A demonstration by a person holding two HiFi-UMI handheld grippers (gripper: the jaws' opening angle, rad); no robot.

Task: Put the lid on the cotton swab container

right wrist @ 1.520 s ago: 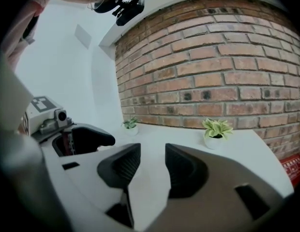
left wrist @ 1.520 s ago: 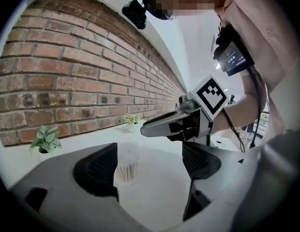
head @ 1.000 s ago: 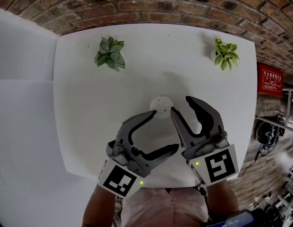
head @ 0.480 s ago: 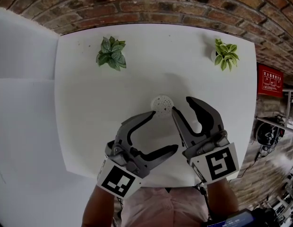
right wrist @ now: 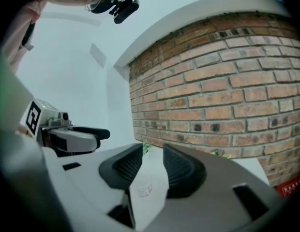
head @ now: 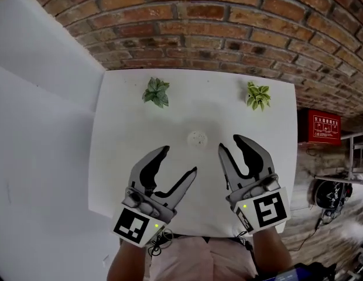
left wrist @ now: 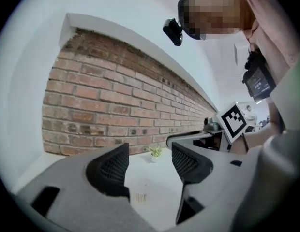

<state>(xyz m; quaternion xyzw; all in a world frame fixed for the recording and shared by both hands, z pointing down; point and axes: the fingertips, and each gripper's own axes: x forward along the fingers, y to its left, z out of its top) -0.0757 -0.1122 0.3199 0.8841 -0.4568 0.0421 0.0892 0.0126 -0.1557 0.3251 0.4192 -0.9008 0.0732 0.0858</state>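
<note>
The cotton swab container (head: 196,138) is small, round and white and stands mid-table; its top looks speckled, and I see no separate lid. My left gripper (head: 180,160) hovers to the near left of it. Its jaws have just been closing and stand open with nothing between them. My right gripper (head: 229,143) hovers to the near right, jaws also just closing, open and empty. In the left gripper view the container (left wrist: 139,196) shows low between the jaws of the left gripper (left wrist: 150,164). The right gripper view shows the container (right wrist: 146,191) below the right gripper (right wrist: 153,154).
Two small potted plants stand at the table's far side, one left (head: 156,92) and one right (head: 257,95). A brick wall (head: 228,28) runs behind the white table (head: 117,157). A red box (head: 322,126) sits beyond the right edge.
Both grippers have lifted and drawn back from the container, which now lies apart ahead of them. The left jaws stand narrower. The head view now takes in more wall.
</note>
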